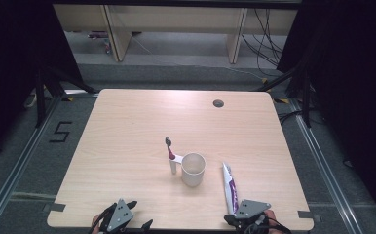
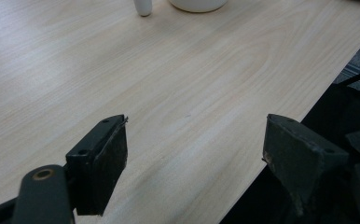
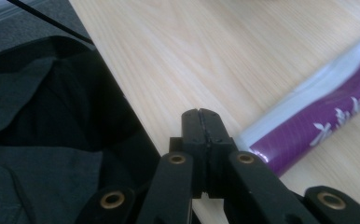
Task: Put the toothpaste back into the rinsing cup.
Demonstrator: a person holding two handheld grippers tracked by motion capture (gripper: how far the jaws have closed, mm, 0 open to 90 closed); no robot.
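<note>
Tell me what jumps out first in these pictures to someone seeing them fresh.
A white cup stands near the middle of the table, with a toothbrush upright just to its left. A white and purple tube lies to the cup's right, running toward the near edge. There the right gripper sits with jaws pressed together beside the tube's end, while the left gripper has its jaws wide apart over bare wood.
</note>
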